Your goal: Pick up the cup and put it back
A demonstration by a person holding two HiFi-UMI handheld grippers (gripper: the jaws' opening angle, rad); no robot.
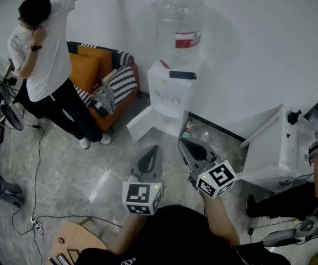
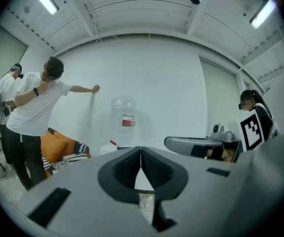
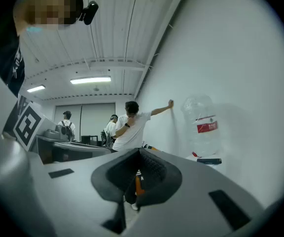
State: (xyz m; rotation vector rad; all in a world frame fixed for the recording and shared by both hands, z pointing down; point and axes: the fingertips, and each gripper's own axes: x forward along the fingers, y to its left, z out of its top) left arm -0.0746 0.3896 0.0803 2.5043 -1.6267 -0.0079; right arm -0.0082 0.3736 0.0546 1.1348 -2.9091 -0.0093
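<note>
grey fingers of the left gripper (image 1: 154, 149) are pressed together at the tips with nothing between them; the right gripper (image 1: 183, 143) is closed the same way and empty; both are held level, side by side and a little apart, above the grey floor (image 1: 93, 170), pointing toward the white water dispenser (image 1: 170, 93); the person's bare right forearm (image 1: 221, 220) runs back from that gripper's marker cube; each cube bears black-and-white square codes, no readable words; the clear bottle (image 1: 178, 26) on the dispenser carries a red label (image 1: 187, 39), its print too small to read, and how full it is cannot be told; a dark flat thing (image 1: 182, 75) lies on the dispenser's top; the cup cannot be picked out in any view; small things (image 1: 196, 132) at the foot of the wall, right of the dispenser, are too small to name
</note>
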